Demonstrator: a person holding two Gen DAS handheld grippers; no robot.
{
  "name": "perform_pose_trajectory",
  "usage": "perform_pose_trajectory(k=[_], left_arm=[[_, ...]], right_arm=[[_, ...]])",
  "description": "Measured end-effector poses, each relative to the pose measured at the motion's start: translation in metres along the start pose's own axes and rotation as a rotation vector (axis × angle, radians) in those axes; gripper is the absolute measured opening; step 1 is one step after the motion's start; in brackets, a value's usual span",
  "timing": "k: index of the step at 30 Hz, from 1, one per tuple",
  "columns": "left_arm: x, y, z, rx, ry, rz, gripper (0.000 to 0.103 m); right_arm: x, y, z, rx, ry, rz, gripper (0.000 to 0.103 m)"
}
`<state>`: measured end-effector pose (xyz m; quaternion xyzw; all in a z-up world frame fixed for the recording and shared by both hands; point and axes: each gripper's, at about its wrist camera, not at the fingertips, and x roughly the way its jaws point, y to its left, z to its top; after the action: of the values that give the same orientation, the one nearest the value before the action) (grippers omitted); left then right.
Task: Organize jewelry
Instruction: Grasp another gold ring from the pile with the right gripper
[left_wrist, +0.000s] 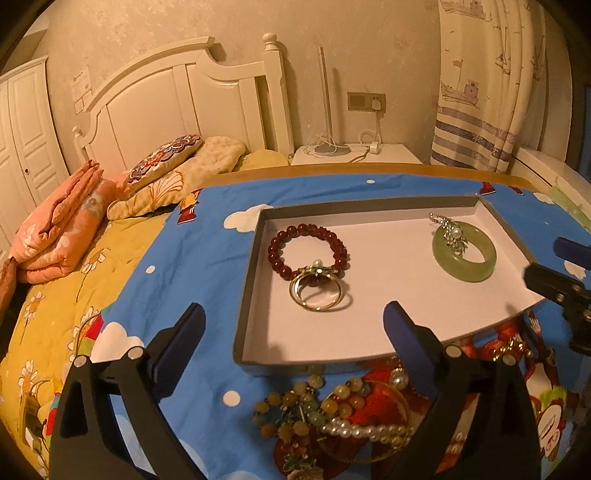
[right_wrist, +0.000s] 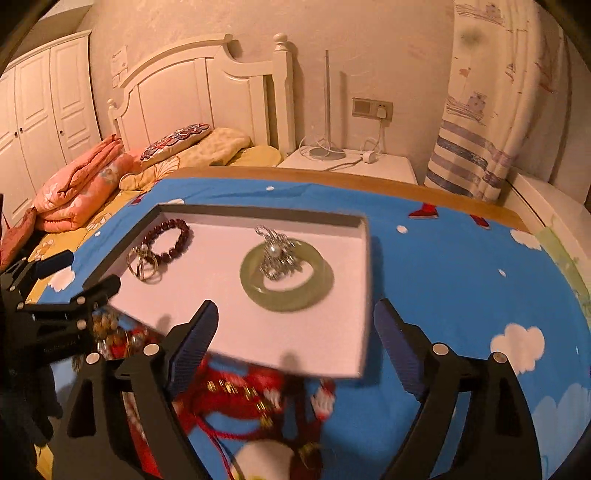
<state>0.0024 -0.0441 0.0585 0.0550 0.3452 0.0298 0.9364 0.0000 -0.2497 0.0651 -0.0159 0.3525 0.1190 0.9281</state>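
Shallow white-lined box (left_wrist: 255, 291) sits on the bench's blue cartoon cloth (left_wrist: 192, 258).

Already in the box:
- dark red bead bracelet (left_wrist: 308, 251), far left
- gold ring-shaped piece (left_wrist: 317, 291) touching the bracelet's near side
- green jade bangle (left_wrist: 464, 251), right side
- silver pearl brooch (left_wrist: 451, 233) resting on the bangle's far rim

Left to sort, as far as I can judge:
- tangled heap (left_wrist: 332, 410) of amber-green beads, a pearl strand and a thin gold hoop, on the cloth just near of the box
- red cord with gold beads (right_wrist: 236, 395), blurred in the right wrist view

Left gripper (left_wrist: 293, 323): fingers spread, empty, hovering above the heap and the box's near wall. Right gripper (right_wrist: 295, 319): fingers spread, empty, over the box's near right corner.

Estimate: roughly half done.
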Motion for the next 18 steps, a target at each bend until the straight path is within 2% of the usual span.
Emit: perform_pose_trajectory(k=[10,15,18], left_arm=[[-0.005,0.014,-0.026,-0.011,0.008,0.048,0.097],[-0.020,0.049,-0.042,-0.106,0.004,0.063,0.100],[-0.025,0.066,-0.053,-0.138,0.019,0.080,0.100]], right_arm=[[-0.017,-0.033,-0.042,0.048,0.042,-0.036,0.085],[-0.031,-0.052,-0.062,0.070,0.071,-0.032,0.085],[-0.038,-0.052,-0.070,0.037,0.092,-0.030,0.085]])
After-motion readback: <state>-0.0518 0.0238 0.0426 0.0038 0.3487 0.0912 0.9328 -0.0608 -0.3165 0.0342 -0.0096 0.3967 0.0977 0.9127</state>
